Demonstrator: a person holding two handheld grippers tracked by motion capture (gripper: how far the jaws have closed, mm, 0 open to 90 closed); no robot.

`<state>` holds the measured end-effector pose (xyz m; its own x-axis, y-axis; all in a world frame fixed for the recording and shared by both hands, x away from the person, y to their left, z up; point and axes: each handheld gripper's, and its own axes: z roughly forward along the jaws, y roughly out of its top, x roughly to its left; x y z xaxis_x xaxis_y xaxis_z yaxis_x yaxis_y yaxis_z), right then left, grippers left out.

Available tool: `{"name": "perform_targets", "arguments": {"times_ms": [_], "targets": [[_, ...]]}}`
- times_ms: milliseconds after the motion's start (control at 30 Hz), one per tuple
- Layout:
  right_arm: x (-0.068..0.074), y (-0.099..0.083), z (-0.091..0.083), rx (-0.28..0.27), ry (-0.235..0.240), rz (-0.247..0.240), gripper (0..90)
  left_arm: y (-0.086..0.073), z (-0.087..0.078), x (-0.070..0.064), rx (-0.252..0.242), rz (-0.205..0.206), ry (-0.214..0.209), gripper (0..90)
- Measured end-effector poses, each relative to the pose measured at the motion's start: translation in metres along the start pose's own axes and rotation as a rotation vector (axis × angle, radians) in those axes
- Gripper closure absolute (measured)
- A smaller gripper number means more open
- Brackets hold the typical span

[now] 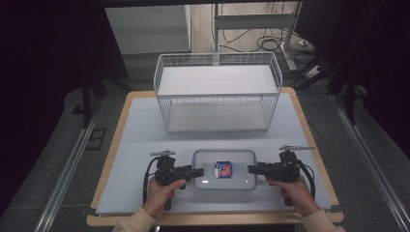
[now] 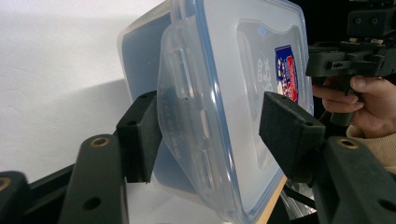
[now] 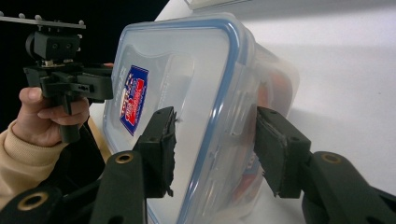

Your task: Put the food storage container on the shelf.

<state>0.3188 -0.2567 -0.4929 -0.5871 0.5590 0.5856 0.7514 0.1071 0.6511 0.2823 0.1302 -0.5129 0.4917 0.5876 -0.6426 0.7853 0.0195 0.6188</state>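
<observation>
- Left gripper (image 1: 197, 172) is seen at the left short end of the box (image 1: 224, 169), held in the person's left hand (image 1: 162, 191). In the left gripper view its jaws are parted, one on each side of the end clip of the box (image 2: 224, 107); the left pad (image 2: 140, 135) appears to be touching the clip, while the right pad stands just off the lid.
- Box is a clear plastic one with a blue-rimmed lid and a red-and-blue sticker (image 1: 224, 169) on top. It is placed flat on the bench (image 1: 140, 145), near the front edge, between the two grippers.
- Wire basket (image 1: 217, 92), white, is set farther back on the bench, well apart from the box.
- Right gripper (image 1: 250, 169) is seen at the right short end of the box, held in the right hand (image 1: 295, 191). In the right gripper view its jaws are parted and straddle the end of the box (image 3: 205, 112); a firm grip cannot be confirmed.
</observation>
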Motion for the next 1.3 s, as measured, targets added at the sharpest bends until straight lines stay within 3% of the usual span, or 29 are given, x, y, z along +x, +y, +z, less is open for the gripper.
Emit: {"name": "perform_targets", "arguments": {"times_ms": [367,700,867,1300], "targets": [[0.005,-0.005,-0.003,-0.010,-0.005,-0.036,51.8,-0.004,-0.003,-0.002,-0.012,0.020,0.000,42.6],[0.006,-0.007,-0.005,-0.031,0.004,-0.009,53.3,-0.006,-0.004,-0.009,-0.022,0.031,0.027,42.7],[0.008,-0.007,-0.006,-0.043,-0.002,-0.018,53.8,-0.007,-0.006,-0.015,-0.032,0.054,0.048,43.0],[0.009,-0.006,-0.008,-0.056,0.002,-0.018,54.1,-0.006,-0.008,-0.018,-0.050,0.062,0.052,44.0]]}}
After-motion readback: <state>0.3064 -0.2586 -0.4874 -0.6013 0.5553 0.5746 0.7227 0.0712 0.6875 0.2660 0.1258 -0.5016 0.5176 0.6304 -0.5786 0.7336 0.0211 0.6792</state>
